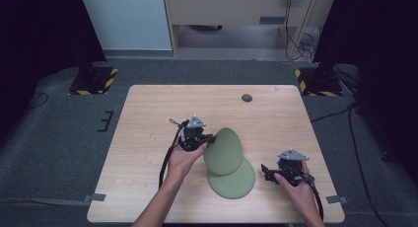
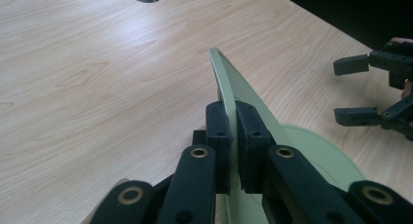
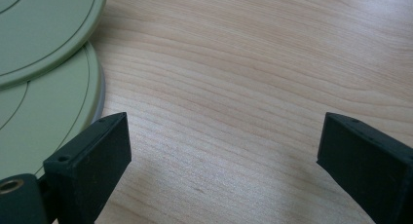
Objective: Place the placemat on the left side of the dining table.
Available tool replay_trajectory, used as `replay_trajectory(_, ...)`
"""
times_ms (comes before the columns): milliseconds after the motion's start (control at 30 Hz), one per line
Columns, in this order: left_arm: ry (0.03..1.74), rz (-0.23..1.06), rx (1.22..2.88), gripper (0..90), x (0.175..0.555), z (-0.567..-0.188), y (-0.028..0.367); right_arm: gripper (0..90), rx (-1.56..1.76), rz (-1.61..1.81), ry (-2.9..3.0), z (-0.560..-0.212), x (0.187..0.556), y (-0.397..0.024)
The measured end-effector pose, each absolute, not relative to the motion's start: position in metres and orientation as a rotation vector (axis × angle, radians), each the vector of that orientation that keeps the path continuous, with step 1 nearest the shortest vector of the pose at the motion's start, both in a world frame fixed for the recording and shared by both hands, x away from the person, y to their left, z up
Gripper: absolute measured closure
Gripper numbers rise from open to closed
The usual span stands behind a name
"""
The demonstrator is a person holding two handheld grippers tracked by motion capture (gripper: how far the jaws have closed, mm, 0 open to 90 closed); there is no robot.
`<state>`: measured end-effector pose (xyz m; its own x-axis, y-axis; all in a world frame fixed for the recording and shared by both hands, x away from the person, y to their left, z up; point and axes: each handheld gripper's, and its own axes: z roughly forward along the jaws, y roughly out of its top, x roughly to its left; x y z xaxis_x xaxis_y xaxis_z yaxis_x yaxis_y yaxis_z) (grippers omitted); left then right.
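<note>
Two pale green round plates are on the wooden table (image 1: 148, 113). The upper plate (image 1: 224, 150) is tilted up, and my left gripper (image 1: 209, 138) is shut on its rim; in the left gripper view the pads (image 2: 219, 136) pinch the thin edge of that plate (image 2: 238, 87). The lower plate (image 1: 236, 180) lies flat beneath it, also seen as a flat disc (image 2: 321, 156). My right gripper (image 1: 266, 171) rests open just right of the flat plate, its jaws wide with bare wood between them (image 3: 224, 151). Both plates (image 3: 44, 29) (image 3: 48, 121) sit at the left of the right gripper view.
A small round hole (image 1: 247, 97) sits near the table's far edge. Grey carpet surrounds the table, with dark stands and striped bases at the back corners. Wide bare wood lies left of and beyond the plates.
</note>
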<state>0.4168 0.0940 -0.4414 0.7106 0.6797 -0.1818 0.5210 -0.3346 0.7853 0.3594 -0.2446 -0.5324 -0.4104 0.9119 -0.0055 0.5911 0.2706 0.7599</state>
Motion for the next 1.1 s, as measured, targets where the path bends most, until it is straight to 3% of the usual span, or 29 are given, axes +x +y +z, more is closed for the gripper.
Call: replay_trajectory(1100,0.911,0.266,2.012,85.6,0.424,-0.423,0.101,5.6,1.379,0.943,2.097,-0.533,0.36,-0.248)
